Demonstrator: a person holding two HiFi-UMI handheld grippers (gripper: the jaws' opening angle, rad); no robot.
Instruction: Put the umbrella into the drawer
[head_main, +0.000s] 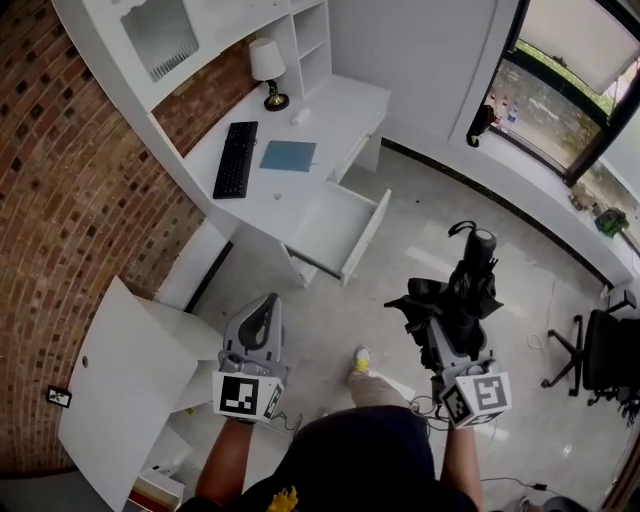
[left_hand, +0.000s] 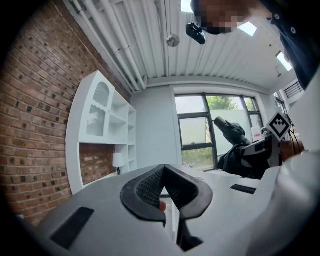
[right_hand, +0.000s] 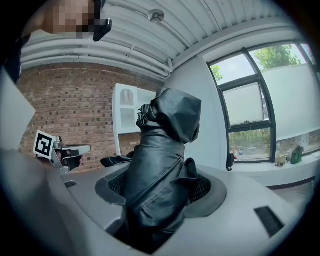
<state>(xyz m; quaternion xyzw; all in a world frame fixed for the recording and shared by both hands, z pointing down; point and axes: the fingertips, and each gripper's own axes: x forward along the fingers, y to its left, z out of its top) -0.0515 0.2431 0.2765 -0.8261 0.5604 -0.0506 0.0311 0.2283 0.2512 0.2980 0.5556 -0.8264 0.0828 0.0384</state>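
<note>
Clamping the folded black fabric umbrella (head_main: 472, 275), long axis up the frame, the right gripper (head_main: 452, 325) jaws sit lower right; the open white drawer (head_main: 368, 235) lies up-left. The left gripper (head_main: 266, 308) jaws are closed, empty.

Black cloth, grey plastic, white paint and raw brick in a daylit room.
Shows the umbrella (right_hand: 162, 165) in thin black cloth with a soft sheen, creased and crumpled into folds. Gives the left gripper (head_main: 262, 312) and right gripper (head_main: 447, 320) smooth matt grey plastic shells, with pads (left_hand: 145, 192) of black rubbery material, finely gridded. Sets the desk (head_main: 330, 120) and drawer (head_main: 340, 225) in smooth white paint, close to matt. Adds a matt black plastic keyboard (head_main: 236, 158), a rough red-brown brick wall (head_main: 60, 200), a glossy pale stone-like floor (head_main: 420, 230) and a ribbed white ceiling (left_hand: 220, 55).
</note>
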